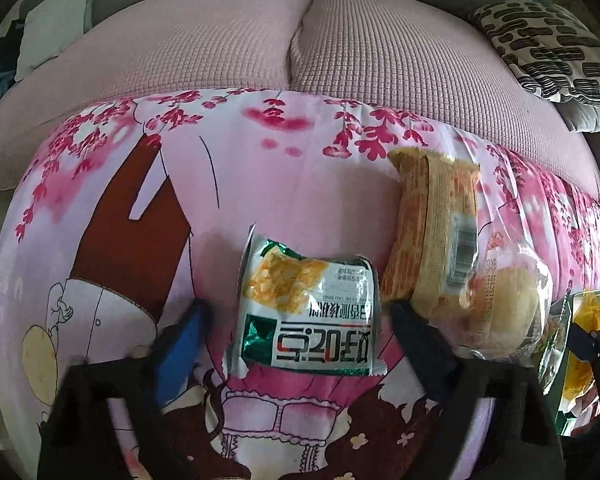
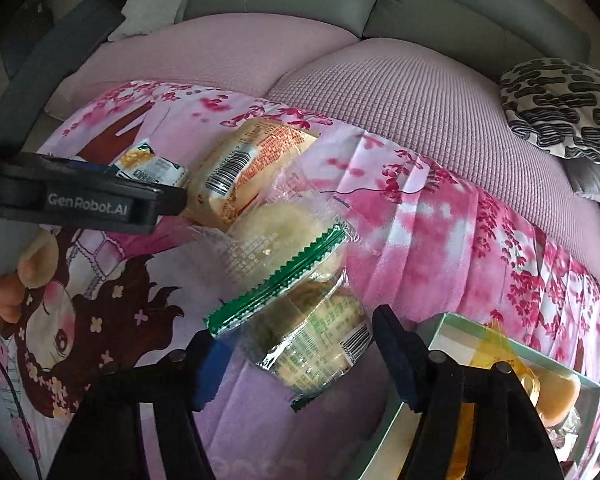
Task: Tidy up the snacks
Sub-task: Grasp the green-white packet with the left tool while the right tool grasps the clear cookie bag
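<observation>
A green and white snack packet (image 1: 308, 312) lies flat on the pink floral cloth (image 1: 260, 168). My left gripper (image 1: 298, 306) straddles it, open, with a gap at each pad. Beside it lie an orange packet (image 1: 432, 232) and a clear bun packet (image 1: 500, 312). In the right wrist view, a clear packet with green sealed edges (image 2: 312, 344) lies between the fingers of my right gripper (image 2: 296, 328). The pads stand close to its edges without squeezing it. The orange packet (image 2: 244, 172) and the bun packet (image 2: 276, 232) lie just beyond.
A teal box with a yellow window (image 2: 500, 360) sits at the right, against the right gripper's finger. Behind the cloth are pink sofa cushions (image 1: 300, 48) and a black and white patterned pillow (image 1: 552, 48). A person's fingers (image 2: 20, 276) show at the left edge.
</observation>
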Tool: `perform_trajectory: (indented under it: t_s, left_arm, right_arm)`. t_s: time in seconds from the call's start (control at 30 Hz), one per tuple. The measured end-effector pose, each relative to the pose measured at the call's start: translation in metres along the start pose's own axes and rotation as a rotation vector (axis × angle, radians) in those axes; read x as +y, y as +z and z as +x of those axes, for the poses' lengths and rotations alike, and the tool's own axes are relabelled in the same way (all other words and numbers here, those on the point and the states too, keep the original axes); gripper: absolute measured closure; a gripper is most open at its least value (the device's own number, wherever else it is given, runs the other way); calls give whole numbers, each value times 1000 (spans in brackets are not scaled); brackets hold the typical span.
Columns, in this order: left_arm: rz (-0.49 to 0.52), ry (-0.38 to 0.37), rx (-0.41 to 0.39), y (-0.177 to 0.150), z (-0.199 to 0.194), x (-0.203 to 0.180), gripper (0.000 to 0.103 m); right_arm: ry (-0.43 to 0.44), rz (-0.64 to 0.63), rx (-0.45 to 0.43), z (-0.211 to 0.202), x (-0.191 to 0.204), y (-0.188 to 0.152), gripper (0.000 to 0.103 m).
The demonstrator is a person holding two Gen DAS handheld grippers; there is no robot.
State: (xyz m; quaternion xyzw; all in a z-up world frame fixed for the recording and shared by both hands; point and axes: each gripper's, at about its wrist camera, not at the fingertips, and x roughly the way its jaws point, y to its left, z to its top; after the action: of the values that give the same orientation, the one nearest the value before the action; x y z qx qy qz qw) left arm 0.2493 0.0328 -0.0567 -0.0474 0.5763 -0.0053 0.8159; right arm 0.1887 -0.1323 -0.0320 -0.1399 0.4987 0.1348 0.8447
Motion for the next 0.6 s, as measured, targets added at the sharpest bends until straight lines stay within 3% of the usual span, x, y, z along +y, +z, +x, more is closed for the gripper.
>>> perform_trajectory:
  t_s: [0.07,0.1,0.2,0.6]
  left_arm:
    - [12,13,-8,-5,-5,0,29]
    - [10,6,-12,-5,-6,-1,36]
    - [-3,5,-22,-7,-9,-1,44]
    - [-130,-10,-49,-47,-36,5,46]
  right_arm:
    - [0,12,1,-2,-1,-2,46]
    - [-1,21,-1,-3,-2,-4,46]
    - [7,58,-9,-6,-6,-7,47]
    - [50,248,-88,-44,-13,-31,48]
